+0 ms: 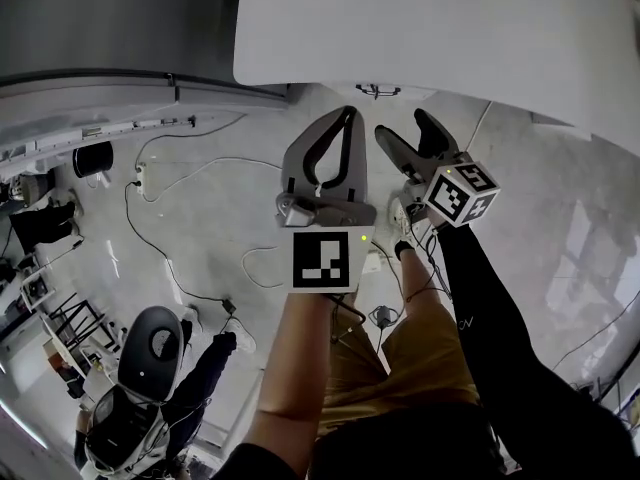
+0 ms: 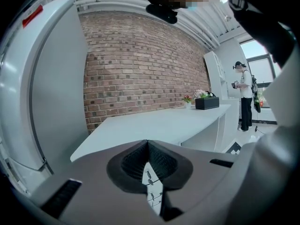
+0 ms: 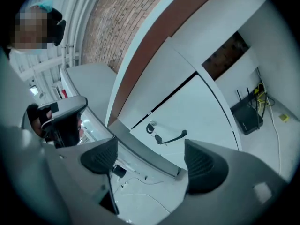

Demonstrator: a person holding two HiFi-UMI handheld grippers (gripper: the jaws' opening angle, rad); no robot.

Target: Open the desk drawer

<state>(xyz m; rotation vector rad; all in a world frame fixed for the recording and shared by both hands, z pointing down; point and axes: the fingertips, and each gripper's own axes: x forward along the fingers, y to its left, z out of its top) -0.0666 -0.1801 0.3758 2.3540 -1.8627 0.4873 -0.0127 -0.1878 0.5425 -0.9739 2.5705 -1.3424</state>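
The white desk top (image 1: pixel 430 28) fills the upper right of the head view, and both grippers are held just below its near edge. My left gripper (image 1: pixel 347 118) is shut with nothing in it; in the left gripper view its tips (image 2: pixel 147 144) meet below the level of the desk top (image 2: pixel 154 121). My right gripper (image 1: pixel 400 121) is rolled on its side and open. In the right gripper view, the white drawer front (image 3: pixel 197 111) with a dark handle (image 3: pixel 172 138) and a round lock (image 3: pixel 151 128) lies ahead of the open right gripper (image 3: pixel 150 158), well apart from its pads.
Cables (image 1: pixel 180 168) trail over the floor. A person (image 1: pixel 150 388) crouches at lower left. A router (image 3: pixel 247 114) with wires sits on the floor under the desk. A black planter (image 2: pixel 206 102) stands on the far desk end, a person (image 2: pixel 244 97) beside it.
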